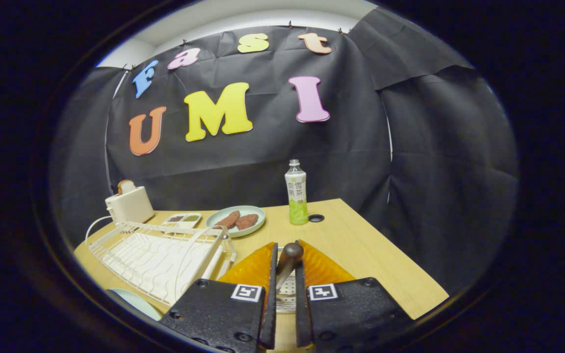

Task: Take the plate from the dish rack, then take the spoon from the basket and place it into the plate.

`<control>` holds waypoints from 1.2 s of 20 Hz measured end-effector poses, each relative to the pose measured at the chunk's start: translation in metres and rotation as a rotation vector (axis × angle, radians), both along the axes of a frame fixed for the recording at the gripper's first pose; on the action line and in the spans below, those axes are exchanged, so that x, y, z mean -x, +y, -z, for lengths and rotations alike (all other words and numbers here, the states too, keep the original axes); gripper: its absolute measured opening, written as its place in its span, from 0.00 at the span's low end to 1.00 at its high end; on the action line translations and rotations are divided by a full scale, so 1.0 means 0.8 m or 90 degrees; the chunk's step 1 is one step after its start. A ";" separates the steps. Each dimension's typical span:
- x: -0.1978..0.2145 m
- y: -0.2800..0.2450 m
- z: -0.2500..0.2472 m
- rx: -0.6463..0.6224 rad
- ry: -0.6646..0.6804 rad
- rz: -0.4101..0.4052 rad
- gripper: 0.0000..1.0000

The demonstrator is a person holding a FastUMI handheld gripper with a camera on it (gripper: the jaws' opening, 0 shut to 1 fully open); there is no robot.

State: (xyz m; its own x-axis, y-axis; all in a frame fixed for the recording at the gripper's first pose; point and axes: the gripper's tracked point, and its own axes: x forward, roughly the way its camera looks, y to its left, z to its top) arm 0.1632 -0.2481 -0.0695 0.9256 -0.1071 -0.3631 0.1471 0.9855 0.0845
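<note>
The fingers [286,255] are closed on the dark brown rounded handle of the spoon [290,259], held above a perforated metal basket [286,289] on the light wooden counter [361,250]. Just beside them stands the empty white wire dish rack [157,255], with a pale green plate [135,301] near it. Beyond lie a pale plate of brown patties [237,220], a green-labelled drink bottle [296,193] and a white toaster [129,203].

Pale wood-grain worktop [361,245]. White wire dish rack [160,255] left of the hand-held gripper [285,255]. Dark brown spoon [288,260] handle between the fingers, silvery basket [285,289] mesh beneath. Beyond: pale green plate [258,215] with reddish-brown pieces; bottle [296,192] with white label, green base; cream toaster [129,205]. Light blue-green plate rim [135,301] beside the rack.
</note>
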 end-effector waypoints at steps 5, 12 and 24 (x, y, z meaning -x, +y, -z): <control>-0.004 0.004 -0.031 0.019 -0.006 0.002 0.12; 0.023 0.005 -0.134 0.072 -0.072 0.011 0.10; 0.133 0.172 -0.165 0.033 -0.117 -0.142 0.10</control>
